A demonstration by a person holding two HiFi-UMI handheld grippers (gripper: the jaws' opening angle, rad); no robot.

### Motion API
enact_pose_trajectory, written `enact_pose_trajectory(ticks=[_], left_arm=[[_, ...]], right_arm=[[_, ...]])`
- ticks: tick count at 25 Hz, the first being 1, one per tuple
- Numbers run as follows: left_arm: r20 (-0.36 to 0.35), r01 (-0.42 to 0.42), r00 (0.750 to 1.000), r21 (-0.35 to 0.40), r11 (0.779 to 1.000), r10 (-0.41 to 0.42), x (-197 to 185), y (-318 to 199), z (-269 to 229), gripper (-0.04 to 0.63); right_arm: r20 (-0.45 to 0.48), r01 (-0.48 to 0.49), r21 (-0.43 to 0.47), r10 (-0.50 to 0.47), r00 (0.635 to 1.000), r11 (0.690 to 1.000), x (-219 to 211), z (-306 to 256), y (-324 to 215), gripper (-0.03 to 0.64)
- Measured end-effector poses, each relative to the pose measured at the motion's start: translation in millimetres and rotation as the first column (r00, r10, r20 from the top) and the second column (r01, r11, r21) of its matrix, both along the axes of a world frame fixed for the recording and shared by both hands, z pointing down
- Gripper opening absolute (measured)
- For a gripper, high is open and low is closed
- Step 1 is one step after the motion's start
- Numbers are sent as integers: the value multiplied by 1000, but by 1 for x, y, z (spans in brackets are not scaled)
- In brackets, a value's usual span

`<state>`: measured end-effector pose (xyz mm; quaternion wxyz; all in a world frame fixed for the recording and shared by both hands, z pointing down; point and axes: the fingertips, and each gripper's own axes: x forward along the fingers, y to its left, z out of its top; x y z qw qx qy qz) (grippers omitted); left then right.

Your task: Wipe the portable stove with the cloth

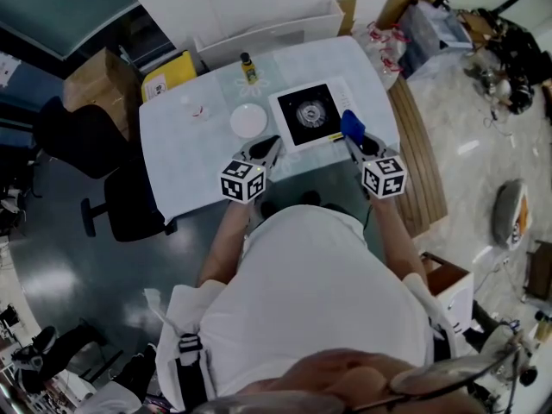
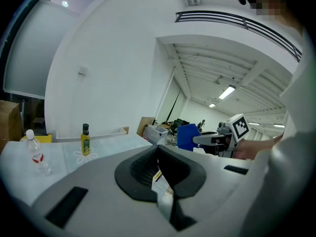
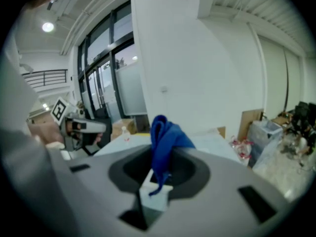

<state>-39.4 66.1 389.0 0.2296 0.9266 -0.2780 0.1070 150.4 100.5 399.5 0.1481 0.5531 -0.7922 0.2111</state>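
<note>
The portable stove, white with a black top and a round burner, sits on the pale table in the head view. Over its near right corner, my right gripper is shut on a blue cloth. In the right gripper view the cloth stands up bunched between the jaws of that gripper. My left gripper hovers at the stove's near left corner. In the left gripper view its jaws look shut with nothing in them, and the cloth shows to the right.
A white plate lies left of the stove. A small yellow oil bottle stands behind it and a clear water bottle lies further left. A wooden bench runs along the table's right side; black chairs stand at the left.
</note>
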Motion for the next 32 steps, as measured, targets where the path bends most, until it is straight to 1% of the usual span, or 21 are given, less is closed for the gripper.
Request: enact_pose_trajectory(ticks=[7,14,18,26,32], left_arm=[[6,3,1000,15,1000,-3,3,-12,-5,32],[4,7,1000,18,1000,-7,5,-20,-9,32],[6,5,1000,8,1000,-6,7,-21,-6,32],[3,1,1000,12,1000,-1,12,-22,-9,32],[7,0,1000,6,1000,0,9,-13,-5,32]], right_arm=[[-30,-18,31,19,999,999,13,0,-3,100],[-20,-34,58,35,999,998,18,-12,-5,100],[-16,-31,60,32,999,998,18,-14,-6,100],[-9,-39,58,40,999,998,20,-10,-5,100],[-4,-39,54,39,999,998,19,-5,4,100]])
